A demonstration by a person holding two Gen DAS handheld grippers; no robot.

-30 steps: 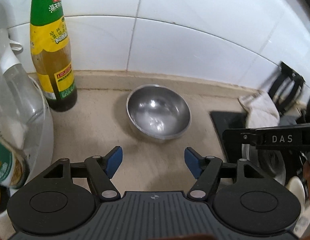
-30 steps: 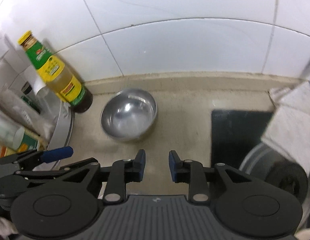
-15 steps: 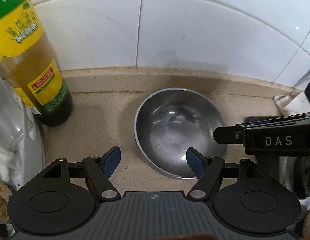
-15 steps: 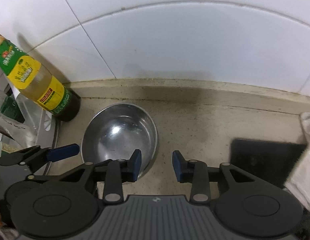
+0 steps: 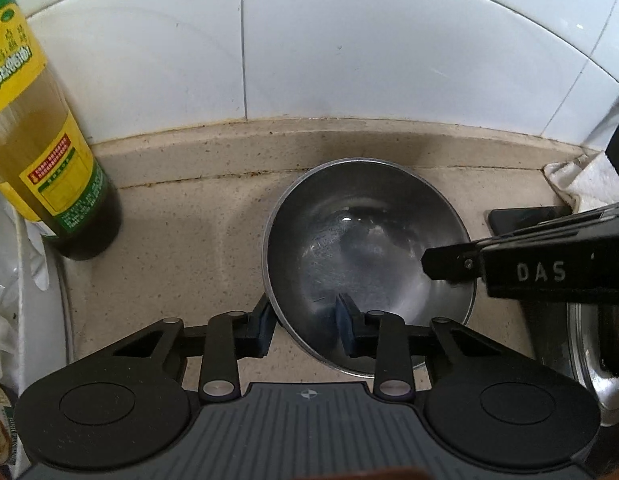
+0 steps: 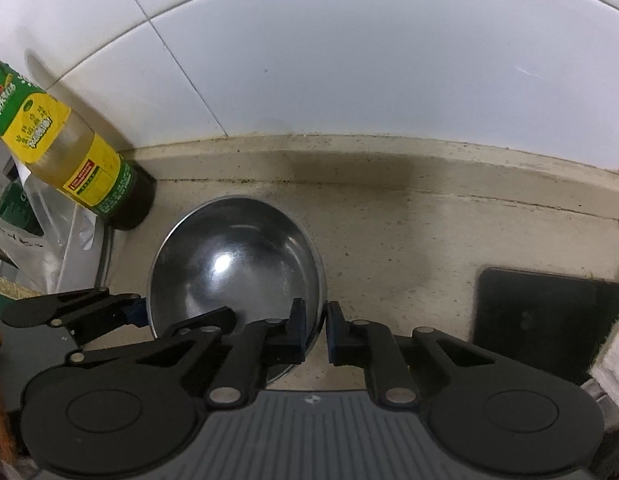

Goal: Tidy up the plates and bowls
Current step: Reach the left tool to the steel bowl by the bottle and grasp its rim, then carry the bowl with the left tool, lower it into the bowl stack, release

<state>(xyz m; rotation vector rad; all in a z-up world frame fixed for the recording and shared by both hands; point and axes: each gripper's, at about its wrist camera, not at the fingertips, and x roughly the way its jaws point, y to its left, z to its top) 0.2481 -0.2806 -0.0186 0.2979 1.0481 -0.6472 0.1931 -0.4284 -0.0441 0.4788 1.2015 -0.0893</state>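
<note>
Left wrist view: left gripper [image 5: 305,326] jaws are pinching the near-left rim of the steel bowl [image 5: 369,256], one pad outside, one inside, having just been closing.
Right wrist view: right gripper [image 6: 314,330] jaws are clamping the bowl's right rim, also just closed.
Purpose: two opposite grips are likely steadying it for lifting.
Bowl: sitting on the counter [image 5: 181,240] near the tiled wall.
Beyond: an oil bottle [image 5: 41,160] is standing left.

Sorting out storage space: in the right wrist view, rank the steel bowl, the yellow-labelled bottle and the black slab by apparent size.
1. steel bowl, largest as it looks.
2 and 3. yellow-labelled bottle and black slab look alike; both are cut by the frame edge, so no ranking between them.
</note>
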